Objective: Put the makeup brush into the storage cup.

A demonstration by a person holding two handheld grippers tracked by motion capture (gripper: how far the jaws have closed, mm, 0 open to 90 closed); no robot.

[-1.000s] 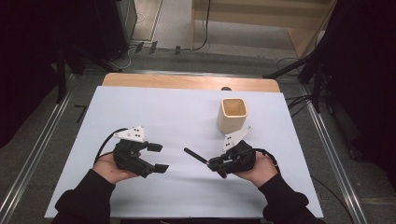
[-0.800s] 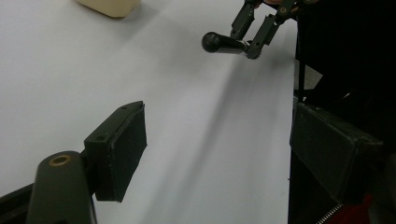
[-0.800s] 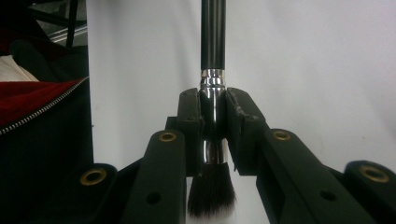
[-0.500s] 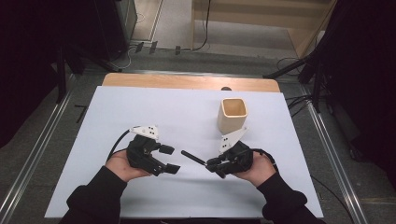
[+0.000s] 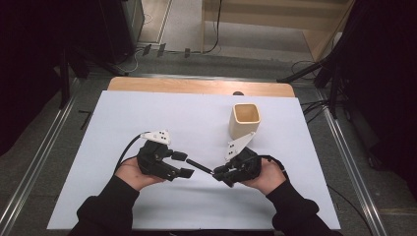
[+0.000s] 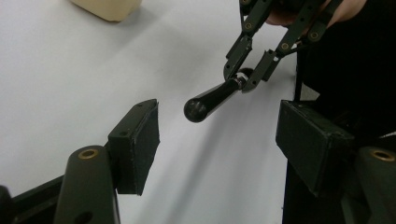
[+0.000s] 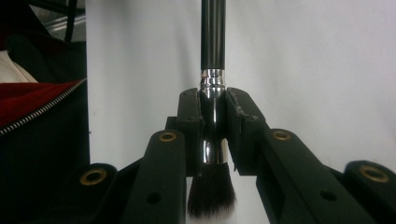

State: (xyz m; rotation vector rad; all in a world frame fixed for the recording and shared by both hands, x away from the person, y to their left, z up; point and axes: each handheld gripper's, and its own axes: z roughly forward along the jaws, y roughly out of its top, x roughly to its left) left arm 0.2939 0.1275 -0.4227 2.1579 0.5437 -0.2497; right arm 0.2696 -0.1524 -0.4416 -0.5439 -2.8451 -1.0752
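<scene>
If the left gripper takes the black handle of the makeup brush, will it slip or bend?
The glossy, round black-handled makeup brush may slip between flat pads. It stays straight though clamped only at its metal ferrule, so probably stiff. Its dark bristles likely flex.

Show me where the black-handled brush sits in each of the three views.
High view: the brush lies low and centre, between the two grippers, its handle slanting up-left.
Left gripper view: upper middle, rounded handle end towards the camera, beyond the open jaws.
Right gripper view: centre, upright, metal collar clamped by the right gripper, bristles at the bottom.
Shared landmark: the white table cover.
</scene>
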